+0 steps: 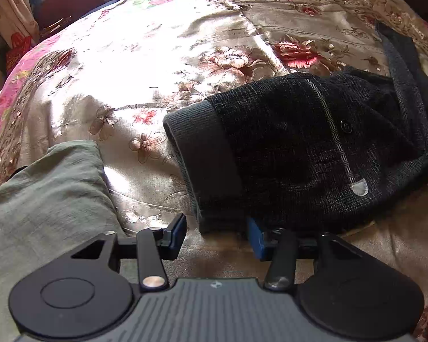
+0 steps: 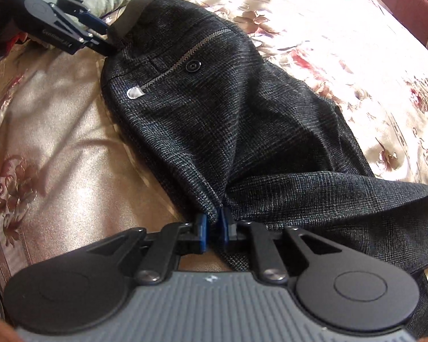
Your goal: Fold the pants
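Pinching bunched pants (image 2: 214, 108), right claw (image 2: 213, 229); left claw (image 1: 216, 235) spread wide at waistband (image 1: 202, 159).

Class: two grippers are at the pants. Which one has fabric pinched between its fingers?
The right gripper, shut on the pants; the left gripper is open.

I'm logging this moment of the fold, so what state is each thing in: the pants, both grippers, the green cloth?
pants: lying on the bedspread, bunched, not flat; back pocket button fastened.
left gripper: open, fingers either side of the waistband corner.
right gripper: shut on the pants, pinching a gathered fold of fabric.
green cloth: crumpled beside the pants, untouched.
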`<state>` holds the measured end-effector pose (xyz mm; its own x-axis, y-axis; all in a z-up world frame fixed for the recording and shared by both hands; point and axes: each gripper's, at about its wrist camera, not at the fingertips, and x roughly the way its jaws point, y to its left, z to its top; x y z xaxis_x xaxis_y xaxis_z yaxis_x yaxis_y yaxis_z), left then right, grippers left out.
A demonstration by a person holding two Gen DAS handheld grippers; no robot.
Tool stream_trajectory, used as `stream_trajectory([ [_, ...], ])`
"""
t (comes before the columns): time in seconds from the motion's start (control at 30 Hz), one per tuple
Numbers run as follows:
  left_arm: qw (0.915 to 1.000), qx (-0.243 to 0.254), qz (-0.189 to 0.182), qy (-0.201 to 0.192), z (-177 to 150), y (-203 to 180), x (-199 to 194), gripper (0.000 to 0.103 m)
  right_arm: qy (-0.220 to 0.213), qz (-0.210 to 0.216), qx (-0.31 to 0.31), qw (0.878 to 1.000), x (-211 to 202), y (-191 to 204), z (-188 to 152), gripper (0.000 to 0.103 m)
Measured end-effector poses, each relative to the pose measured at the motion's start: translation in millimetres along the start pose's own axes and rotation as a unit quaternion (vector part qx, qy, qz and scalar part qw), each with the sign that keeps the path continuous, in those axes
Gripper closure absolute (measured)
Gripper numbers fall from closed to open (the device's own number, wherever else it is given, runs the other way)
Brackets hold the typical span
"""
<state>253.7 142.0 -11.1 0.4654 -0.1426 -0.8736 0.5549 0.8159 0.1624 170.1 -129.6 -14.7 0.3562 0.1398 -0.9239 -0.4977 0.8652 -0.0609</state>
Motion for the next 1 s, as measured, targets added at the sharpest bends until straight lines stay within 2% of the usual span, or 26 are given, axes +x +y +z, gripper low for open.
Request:
stream_trajectory([
  [0.1, 0.9986, 0.026, 0.043, 0.017, -0.6, -9.4, -23.0, 0.042, -0.022, 0.003, 0.041, 0.999, -15.0, -10.1, -4.3, 0.082],
  [0.23, 0.9981, 0.007, 0.061, 0.01, 23.7, -37.6, -67.4, 0.042, -0.064, 0.017, 0.085, 0.994, -43.4, -44.7, -23.6, 0.08],
  [0.3, 0.9987, 0.001, 0.051, -0.001, 47.4, -70.4, -82.6, 0.042, -0.086, 0.01, 0.101, 0.991, -58.4, -78.8, -33.1, 0.08],
  [0.37, 0.9994, -0.002, 0.028, -0.018, 65.1, -101.7, -85.1, 0.042, -0.08, -0.001, 0.124, 0.989, -66.9, -116.1, -39.0, 0.079],
  [0.5, 0.9967, 0.007, -0.044, -0.067, 108.0, -170.7, -65.0, 0.042, -0.062, -0.024, 0.174, 0.983, -80.0, -194.5, -48.9, 0.074],
  [0.57, 0.9932, 0.026, -0.078, -0.083, 124.7, -200.9, -44.9, 0.041, -0.051, -0.032, 0.222, 0.973, -77.8, -231.2, -50.0, 0.074],
  [0.63, 0.9906, 0.063, -0.078, -0.093, 137.3, -228.5, -24.4, 0.041, -0.045, -0.042, 0.25, 0.966, -70.8, -259.9, -46.2, 0.072],
  [0.7, 0.9894, 0.094, -0.063, -0.091, 150.6, -250.3, -6.1, 0.041, -0.045, -0.066, 0.254, 0.964, -63.2, -280.7, -38.7, 0.072],
  [0.8, 0.9869, 0.107, -0.083, -0.087, 165.1, -266.1, 12.9, 0.041, -0.042, -0.11, 0.16, 0.98, -48.5, -300.1, -23.4, 0.072],
  [0.9, 0.9843, 0.116, -0.1, -0.087, 172.2, -276.9, 20.6, 0.041, -0.017, -0.133, 0.007, 0.991, -29.0, -309.9, -10.8, 0.072],
  [0.93, 0.9838, 0.119, -0.103, -0.085, 173.5, -281.4, 23.7, 0.041, -0.008, -0.132, -0.049, 0.99, -22.8, -311.4, -9.0, 0.073],
  [1.0, 0.9837, 0.117, -0.11, -0.081, 177.0, -288.3, 28.6, 0.041, 0.009, -0.132, -0.156, 0.979, -9.8, -312.1, -7.4, 0.073],
])
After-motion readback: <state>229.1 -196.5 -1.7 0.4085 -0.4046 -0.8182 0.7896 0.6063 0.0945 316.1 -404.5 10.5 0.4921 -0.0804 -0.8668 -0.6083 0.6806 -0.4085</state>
